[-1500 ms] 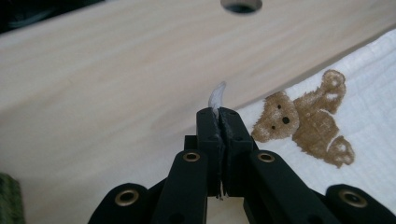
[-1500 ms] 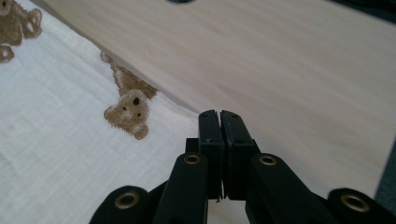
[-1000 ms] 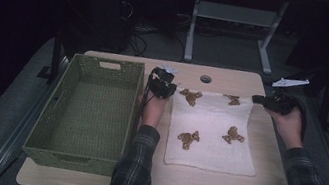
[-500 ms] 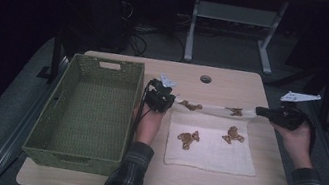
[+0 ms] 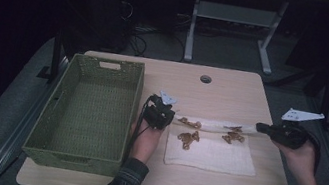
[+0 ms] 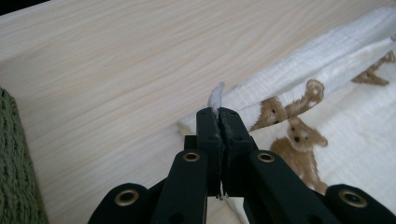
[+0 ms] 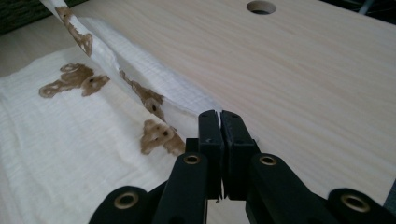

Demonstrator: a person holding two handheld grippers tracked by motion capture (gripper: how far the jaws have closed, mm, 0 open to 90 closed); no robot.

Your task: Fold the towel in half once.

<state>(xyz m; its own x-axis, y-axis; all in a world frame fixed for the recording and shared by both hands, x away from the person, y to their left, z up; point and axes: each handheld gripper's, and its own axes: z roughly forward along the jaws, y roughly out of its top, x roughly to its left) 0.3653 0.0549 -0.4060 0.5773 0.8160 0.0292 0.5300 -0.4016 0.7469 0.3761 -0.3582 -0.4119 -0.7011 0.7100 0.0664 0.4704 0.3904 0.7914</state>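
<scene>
Your left gripper point(image 5: 165, 114) and right gripper point(image 5: 268, 129): jaws clamped on towel point(image 5: 213, 154) corners | far edge just drawn toward you | fold seemingly about halfway

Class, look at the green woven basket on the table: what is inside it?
The basket shows a bare woven floor in the high view, with nothing lying in it. A strip just behind its near wall is hidden from that camera. The bear-print cloth lies outside, on the table.
</scene>
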